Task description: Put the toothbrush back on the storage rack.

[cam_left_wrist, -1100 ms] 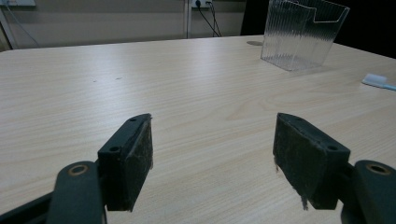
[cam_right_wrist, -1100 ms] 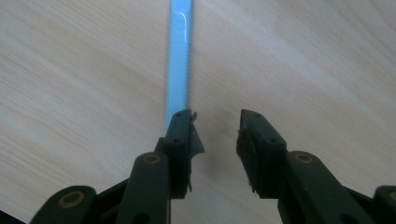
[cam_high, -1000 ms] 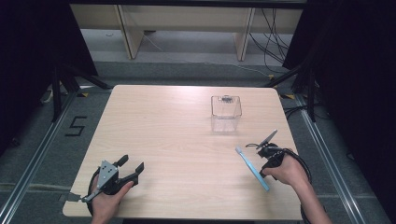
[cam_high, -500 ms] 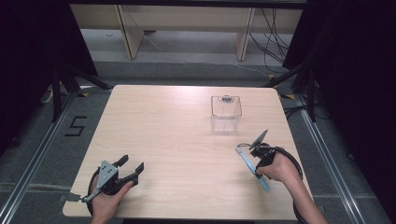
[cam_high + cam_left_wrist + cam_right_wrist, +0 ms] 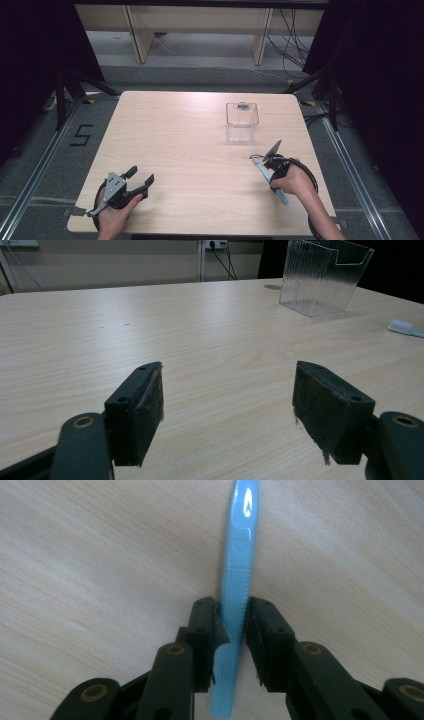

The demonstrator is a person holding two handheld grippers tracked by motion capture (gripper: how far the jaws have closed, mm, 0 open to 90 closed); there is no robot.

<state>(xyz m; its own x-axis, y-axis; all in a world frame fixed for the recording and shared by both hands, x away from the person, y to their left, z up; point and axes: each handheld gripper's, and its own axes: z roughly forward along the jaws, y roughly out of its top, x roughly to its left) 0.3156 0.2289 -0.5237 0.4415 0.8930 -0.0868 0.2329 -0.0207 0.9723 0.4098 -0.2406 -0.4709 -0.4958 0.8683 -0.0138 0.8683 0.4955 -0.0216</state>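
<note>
A light blue toothbrush [image 5: 261,168] lies flat on the wooden table [image 5: 175,140] near its right edge, with its white head pointing away from the person. My right gripper [image 5: 270,167] comes down on its handle. In the right gripper view the jaws have just been closing, and the pads [image 5: 210,625] now sit against both sides of the toothbrush [image 5: 242,545]; the right gripper [image 5: 234,630] is shut on it. My left gripper [image 5: 140,180] rests at the front left of the table, open, and the left gripper [image 5: 227,410] has nothing between its jaws. Far right lies the toothbrush head [image 5: 402,327].
A clear plastic box [image 5: 242,120] stands upright at the back right of the table, beyond the toothbrush; the left gripper view shows the box [image 5: 322,275] too. Bare wood lies between the two grippers. Dark frames and cables surround the table.
The right hand has shifted slightly toward the person and down onto the toothbrush, and its jaws have narrowed around the handle. The left hand has kept still.
</note>
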